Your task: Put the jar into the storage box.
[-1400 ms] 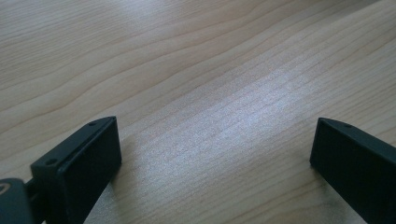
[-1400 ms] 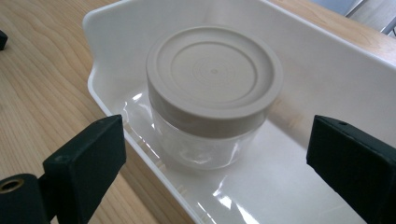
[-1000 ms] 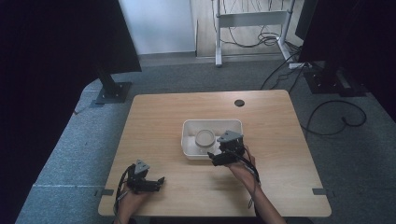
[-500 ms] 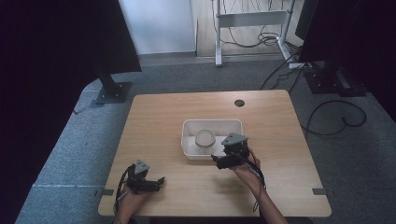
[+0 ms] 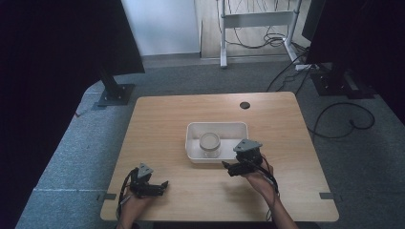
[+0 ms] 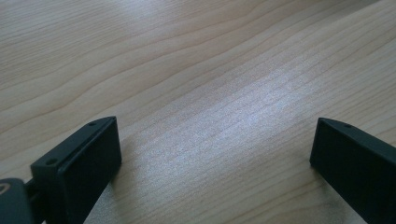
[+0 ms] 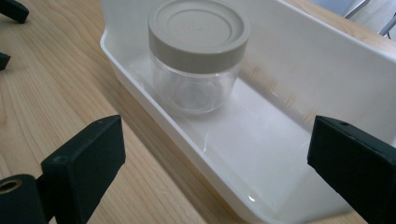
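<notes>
Hovering at the near rim of the white tray [image 7: 299,60], right gripper [image 7: 215,163] has jaws wide apart, empty. Jar [image 7: 198,53] stands upright inside tray, apart from both jaws. Risk: a jaw clips the tray wall and shoves it, tipping the jar. Left gripper [image 6: 212,158] spread over bare table [image 6: 187,60].

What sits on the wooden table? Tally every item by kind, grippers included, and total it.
Clear glass jar with a grey lid: 1
White plastic rectangular tray: 1
Black two-jaw grippers, left and right: 2
Total: 4
</notes>
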The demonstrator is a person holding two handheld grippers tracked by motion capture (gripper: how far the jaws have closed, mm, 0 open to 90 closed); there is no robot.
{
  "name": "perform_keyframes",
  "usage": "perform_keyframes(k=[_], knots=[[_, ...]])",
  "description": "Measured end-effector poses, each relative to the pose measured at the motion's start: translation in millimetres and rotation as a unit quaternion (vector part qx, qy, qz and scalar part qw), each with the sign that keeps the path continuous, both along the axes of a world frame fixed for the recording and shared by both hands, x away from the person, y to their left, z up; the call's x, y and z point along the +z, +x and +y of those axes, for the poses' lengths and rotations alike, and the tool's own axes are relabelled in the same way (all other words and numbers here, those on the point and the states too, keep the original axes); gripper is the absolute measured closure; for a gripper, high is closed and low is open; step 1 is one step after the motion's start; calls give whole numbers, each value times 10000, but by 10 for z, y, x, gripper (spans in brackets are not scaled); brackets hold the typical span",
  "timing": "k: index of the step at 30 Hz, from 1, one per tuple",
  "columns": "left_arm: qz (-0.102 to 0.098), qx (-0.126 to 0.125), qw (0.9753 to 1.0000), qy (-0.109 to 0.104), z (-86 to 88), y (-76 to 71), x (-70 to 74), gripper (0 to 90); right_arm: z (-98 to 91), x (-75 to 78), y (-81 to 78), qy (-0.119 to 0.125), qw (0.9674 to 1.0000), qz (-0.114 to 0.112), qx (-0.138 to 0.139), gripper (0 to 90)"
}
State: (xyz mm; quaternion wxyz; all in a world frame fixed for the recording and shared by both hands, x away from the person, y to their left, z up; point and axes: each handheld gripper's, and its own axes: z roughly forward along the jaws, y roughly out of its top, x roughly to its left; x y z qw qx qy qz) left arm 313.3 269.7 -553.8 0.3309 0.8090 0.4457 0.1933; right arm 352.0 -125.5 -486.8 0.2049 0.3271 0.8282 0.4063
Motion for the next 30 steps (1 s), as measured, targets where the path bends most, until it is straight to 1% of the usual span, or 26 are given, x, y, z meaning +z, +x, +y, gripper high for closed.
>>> perform_keyframes(k=[12,23,30], knots=[[0,-1,10000,-1,0,0,0,20,-195,4,-116,8,10000,-41,-72,36],[1,0,10000,1,0,0,0,20,-365,-6,-222,65,9997,-58,-238,37],[-2,1,10000,-2,0,0,0,19,-456,2,-275,59,9995,-123,-299,36]])
